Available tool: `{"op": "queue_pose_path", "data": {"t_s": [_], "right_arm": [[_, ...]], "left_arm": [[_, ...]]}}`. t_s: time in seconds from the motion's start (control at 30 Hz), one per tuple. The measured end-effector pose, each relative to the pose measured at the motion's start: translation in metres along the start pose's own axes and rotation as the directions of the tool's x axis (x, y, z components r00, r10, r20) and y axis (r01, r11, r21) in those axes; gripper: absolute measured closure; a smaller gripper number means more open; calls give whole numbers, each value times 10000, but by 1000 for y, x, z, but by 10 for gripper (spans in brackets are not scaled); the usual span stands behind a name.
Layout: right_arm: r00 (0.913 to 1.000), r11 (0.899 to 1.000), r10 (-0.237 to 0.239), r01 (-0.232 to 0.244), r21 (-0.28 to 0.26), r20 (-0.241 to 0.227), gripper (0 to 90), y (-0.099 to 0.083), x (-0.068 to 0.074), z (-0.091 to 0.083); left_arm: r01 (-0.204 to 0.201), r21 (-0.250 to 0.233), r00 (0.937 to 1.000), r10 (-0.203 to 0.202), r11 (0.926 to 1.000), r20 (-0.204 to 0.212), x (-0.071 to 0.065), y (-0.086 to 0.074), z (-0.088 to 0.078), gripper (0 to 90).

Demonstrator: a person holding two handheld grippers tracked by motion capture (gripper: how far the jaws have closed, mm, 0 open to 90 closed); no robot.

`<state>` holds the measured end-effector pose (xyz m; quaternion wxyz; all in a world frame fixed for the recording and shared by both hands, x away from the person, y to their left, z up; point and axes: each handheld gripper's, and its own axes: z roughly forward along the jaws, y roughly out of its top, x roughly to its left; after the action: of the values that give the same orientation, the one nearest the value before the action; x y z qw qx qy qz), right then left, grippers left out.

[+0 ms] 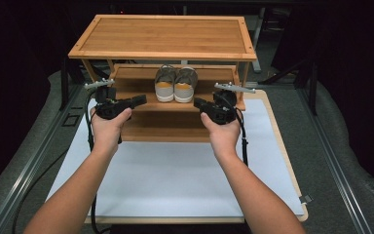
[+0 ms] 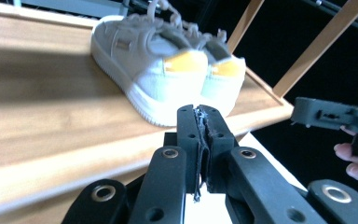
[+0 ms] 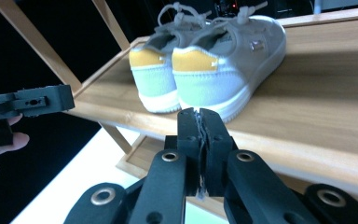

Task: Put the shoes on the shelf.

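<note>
Between the two grippers and just beyond their tips, a pair of grey canvas sneakers with yellow heel tabs and white soles (image 1: 176, 84) stands side by side, heels outward, on the middle shelf of a three-tier bamboo shoe rack (image 1: 163, 36). Left gripper (image 1: 137, 101): jaws pressed together, nothing held, aimed inward at the pair. Right gripper (image 1: 197, 103): same, jaws together and empty. Rack sits on a white mat (image 1: 175, 180) beneath both hands.

Grey shoes (image 1: 176, 84) — perhaps mustard-yellow heels
</note>
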<state>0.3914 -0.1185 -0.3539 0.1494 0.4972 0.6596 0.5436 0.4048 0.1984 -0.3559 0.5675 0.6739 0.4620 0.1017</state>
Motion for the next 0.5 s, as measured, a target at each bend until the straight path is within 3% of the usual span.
{"op": "queue_pose_path", "data": {"t_s": [0.13, 0.27, 0.5], "right_arm": [[9986, 9993, -357, 352, 144, 380, 876, -10, -1, -6], [9999, 9994, -83, 80, 333, 74, 874, -26, -5, -11], [9985, 9957, -523, 509, 776, 170, 861, -60, -8, -21]], "left_arm": [[-53, 81, 10000, 53, 10000, 28, 2, -14, -7, 867], [-59, 170, 10000, 58, 9998, 52, 7, -30, -12, 866], [-244, 460, 9993, 231, 9986, 294, 12, -60, -24, 862]]}}
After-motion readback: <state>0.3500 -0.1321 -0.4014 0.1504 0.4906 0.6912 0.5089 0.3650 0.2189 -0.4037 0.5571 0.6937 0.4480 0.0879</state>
